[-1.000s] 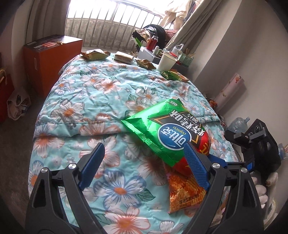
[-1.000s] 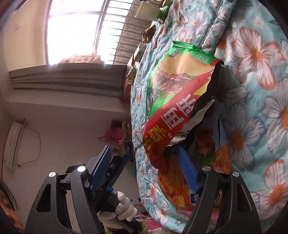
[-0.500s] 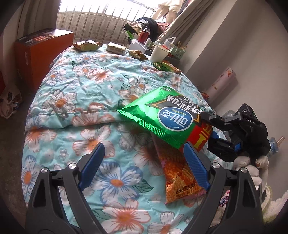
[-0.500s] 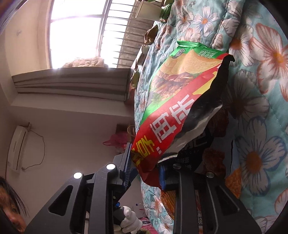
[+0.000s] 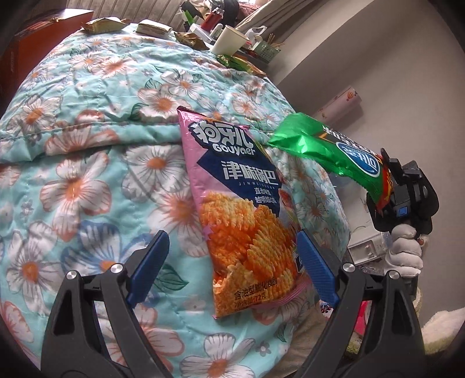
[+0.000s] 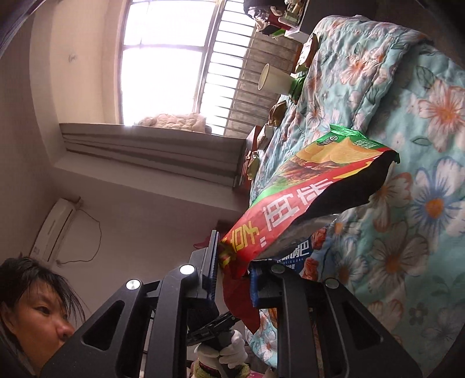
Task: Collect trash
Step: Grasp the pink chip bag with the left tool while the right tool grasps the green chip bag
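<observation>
A green and red chip bag (image 5: 328,151) hangs in the air off the right side of the bed, its red end pinched in my right gripper (image 5: 389,186). In the right wrist view the bag (image 6: 314,186) runs out from between the blue pads, and the right gripper's (image 6: 232,261) jaws are closing on it. A pink and orange snack bag (image 5: 232,189) lies flat on the floral quilt (image 5: 87,116). My left gripper (image 5: 229,235) is open just above the bag's lower half, one finger on each side, not touching it.
At the far end of the bed stand a paper cup (image 5: 229,40) and several wrappers (image 5: 101,24), with a green wrapper (image 5: 235,62) nearer. An orange box (image 5: 29,37) stands at the far left. A person's gloved hand (image 5: 405,250) holds the right gripper.
The right gripper shut on the green bag and pulled it off to the right, uncovering the pink bag. The left gripper dipped down toward the pink bag.
</observation>
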Motion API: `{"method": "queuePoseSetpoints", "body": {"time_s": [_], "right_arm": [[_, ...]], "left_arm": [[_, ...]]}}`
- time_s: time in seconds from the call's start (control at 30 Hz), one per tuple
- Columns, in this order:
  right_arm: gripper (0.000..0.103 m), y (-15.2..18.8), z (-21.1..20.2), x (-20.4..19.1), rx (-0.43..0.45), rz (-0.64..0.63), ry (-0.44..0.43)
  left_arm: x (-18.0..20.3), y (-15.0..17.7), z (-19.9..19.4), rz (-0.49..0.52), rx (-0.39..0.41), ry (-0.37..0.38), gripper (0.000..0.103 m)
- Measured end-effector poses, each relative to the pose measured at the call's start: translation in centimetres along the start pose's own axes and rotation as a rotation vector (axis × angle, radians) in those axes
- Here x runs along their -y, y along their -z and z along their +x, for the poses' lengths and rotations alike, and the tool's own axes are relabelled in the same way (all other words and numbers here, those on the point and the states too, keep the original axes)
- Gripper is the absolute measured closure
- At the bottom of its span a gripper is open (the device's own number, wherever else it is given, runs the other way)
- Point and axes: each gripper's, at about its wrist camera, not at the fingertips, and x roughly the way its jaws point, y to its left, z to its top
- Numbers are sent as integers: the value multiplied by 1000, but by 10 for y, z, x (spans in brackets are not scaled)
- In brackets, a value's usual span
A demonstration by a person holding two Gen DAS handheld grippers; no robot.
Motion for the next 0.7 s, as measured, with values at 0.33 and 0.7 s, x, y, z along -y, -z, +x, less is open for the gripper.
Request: {"method": "queuePoseSetpoints", "body": {"time_s": [0.33, 0.7], "right_arm": [[81, 11, -69, 78, -57, 157, -25], [59, 20, -74, 103, -16, 221, 9]], "left_arm": [[-3, -7, 23, -76, -44, -35, 34], [3, -16, 33, -69, -30, -134, 61]]}}
